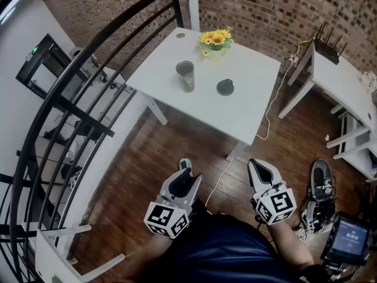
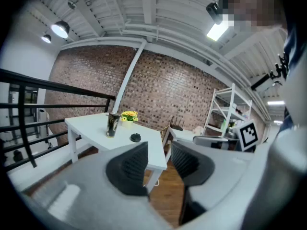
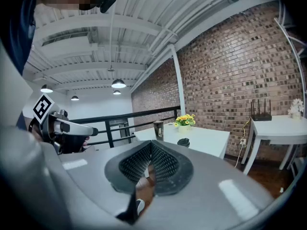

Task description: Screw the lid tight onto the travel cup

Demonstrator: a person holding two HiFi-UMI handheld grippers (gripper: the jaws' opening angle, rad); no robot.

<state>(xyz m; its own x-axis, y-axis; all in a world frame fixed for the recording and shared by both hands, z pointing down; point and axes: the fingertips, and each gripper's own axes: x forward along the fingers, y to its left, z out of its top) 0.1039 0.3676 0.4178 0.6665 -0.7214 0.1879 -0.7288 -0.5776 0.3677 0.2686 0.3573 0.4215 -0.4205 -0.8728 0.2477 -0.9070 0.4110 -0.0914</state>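
Both units sit low in front of me over the wood floor [image 1: 147, 152], well short of the white surface [image 1: 247, 114]. L hand-held gripper [image 1: 185, 165]: jaws released, clear gap btwn the pads, nothing in it; through the gap its own view shows only floor and the surface's near corner. R hand-held gripper [image 1: 254, 165]: jaws clenched, ribbed pads meeting at the tips, nothing grasped.

The travel cup [image 1: 185, 75] stands upright on the surface, top open, no lid on it. The lid [image 1: 225, 87], dark and round, lies flat on the same surface to the cup's right in the head view, near but not touching. Behind both, toward the brick wall [image 1: 259, 5], sits a small pot of yellow flowers [image 1: 215, 41].

A black railing [image 1: 76, 99] curves along my left. A white cable [image 1: 270, 108] hangs off the surface's right edge to the floor. Further right is a 2nd white desk [image 1: 339, 78] w/ a black router [image 1: 327, 49] on it.
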